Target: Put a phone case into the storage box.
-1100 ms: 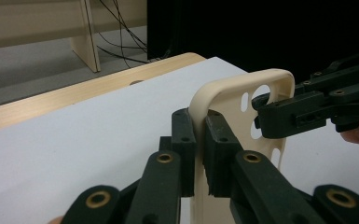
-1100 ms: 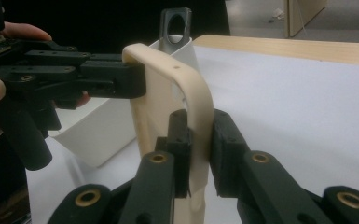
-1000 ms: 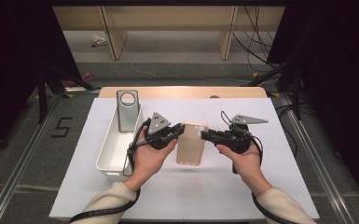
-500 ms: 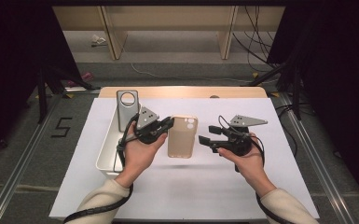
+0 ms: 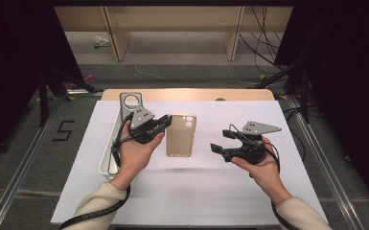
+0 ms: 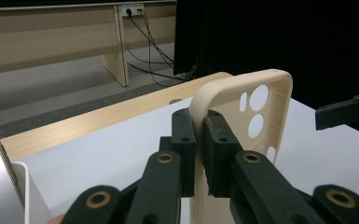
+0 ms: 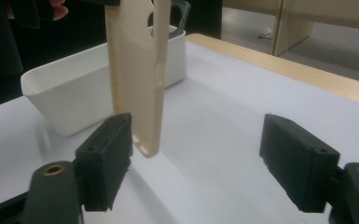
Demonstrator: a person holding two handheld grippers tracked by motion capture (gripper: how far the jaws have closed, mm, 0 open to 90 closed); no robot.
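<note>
The left tool [image 5: 164, 122], left of centre in the high view, pinches the beige phone case [image 5: 181, 134] by its rim above the surface [image 5: 268, 201]. At right, the right tool [image 5: 219, 148] has just opened, letting go: the handover looks complete.

So the phone case [image 5: 181, 135] sits mid-table, held up off the table [image 5: 211, 191]. The tray [image 5: 106, 160] is left of it, with a phone [image 5: 130, 103] standing at its far end. Right gripper [image 5: 216, 148] is right of the case, apart from it.
</note>
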